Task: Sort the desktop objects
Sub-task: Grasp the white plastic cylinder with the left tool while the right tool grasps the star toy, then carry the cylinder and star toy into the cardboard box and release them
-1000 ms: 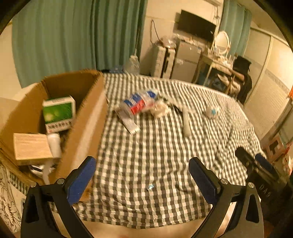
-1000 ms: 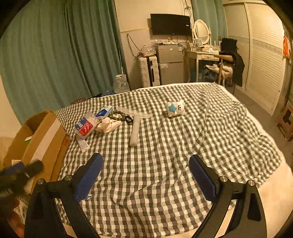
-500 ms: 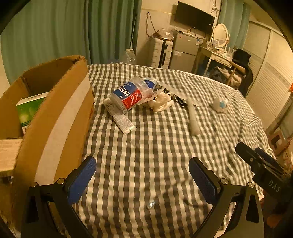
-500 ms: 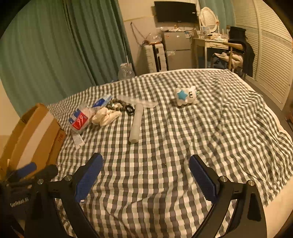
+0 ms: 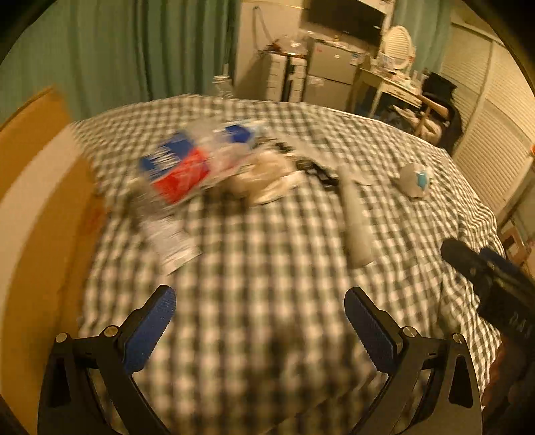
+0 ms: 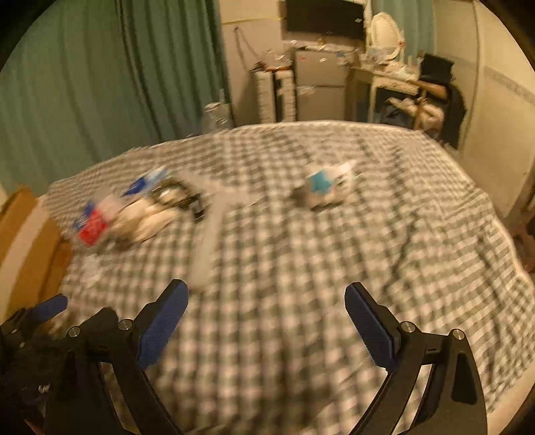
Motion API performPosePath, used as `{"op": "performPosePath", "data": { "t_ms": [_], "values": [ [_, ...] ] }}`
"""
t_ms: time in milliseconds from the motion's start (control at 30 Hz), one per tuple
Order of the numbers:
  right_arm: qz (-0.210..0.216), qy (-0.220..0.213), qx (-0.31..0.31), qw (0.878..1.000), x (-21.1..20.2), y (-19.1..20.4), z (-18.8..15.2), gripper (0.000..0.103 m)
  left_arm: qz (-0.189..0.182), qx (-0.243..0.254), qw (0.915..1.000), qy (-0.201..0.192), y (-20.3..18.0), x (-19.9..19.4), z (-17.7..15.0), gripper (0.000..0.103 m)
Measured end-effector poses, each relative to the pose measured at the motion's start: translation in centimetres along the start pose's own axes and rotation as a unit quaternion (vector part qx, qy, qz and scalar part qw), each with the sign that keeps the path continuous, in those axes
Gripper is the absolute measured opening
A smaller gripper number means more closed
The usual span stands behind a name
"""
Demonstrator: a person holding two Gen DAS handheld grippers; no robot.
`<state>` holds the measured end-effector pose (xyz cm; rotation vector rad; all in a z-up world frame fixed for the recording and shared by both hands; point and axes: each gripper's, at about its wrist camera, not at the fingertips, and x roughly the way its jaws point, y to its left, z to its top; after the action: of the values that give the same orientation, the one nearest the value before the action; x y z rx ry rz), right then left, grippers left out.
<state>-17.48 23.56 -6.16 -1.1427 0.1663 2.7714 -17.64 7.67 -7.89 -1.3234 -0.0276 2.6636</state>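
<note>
Across the grey-and-white checked cloth (image 5: 267, 254) lie a blurred red-and-blue plastic packet (image 5: 180, 170), a pale grey tube (image 5: 356, 221) and a small white plush toy with a blue star (image 6: 326, 185), well apart from both tools. Left gripper (image 5: 257, 328) and right gripper (image 6: 267, 321) hover wide, empty. At the left edge stands a brown cardboard box (image 5: 36, 187); behind hang green curtains (image 6: 117, 77), beside a dark wall screen (image 6: 324, 16).

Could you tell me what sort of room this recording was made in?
Most likely a bedroom at home: the items lie on a bed under a checked cover, with green curtains behind, and a dressing table with an oval mirror beside a wall-mounted TV.
</note>
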Motion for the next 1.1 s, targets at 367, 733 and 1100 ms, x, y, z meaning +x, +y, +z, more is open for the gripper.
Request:
{"op": "performPosePath", "data": {
  "t_ms": [367,733,1100],
  "values": [
    [-0.012,-0.007,0.027,1.0,5.5,-6.3,3.8,0.095,-0.036,0.01,0.9991,-0.02,-7.5,6.1,3.3,0.098],
    [-0.002,0.039,-0.023,0.999,14.1,-4.7,7.9,0.092,-0.036,-0.006,0.9983,-0.046,-6.7,8.6,5.0,0.019],
    [0.0,0.046,0.008,0.999,8.6,-5.6,2.9,0.065,-0.101,-0.024,0.9935,-0.046,-3.2,5.1,4.2,0.01]
  ]
}}
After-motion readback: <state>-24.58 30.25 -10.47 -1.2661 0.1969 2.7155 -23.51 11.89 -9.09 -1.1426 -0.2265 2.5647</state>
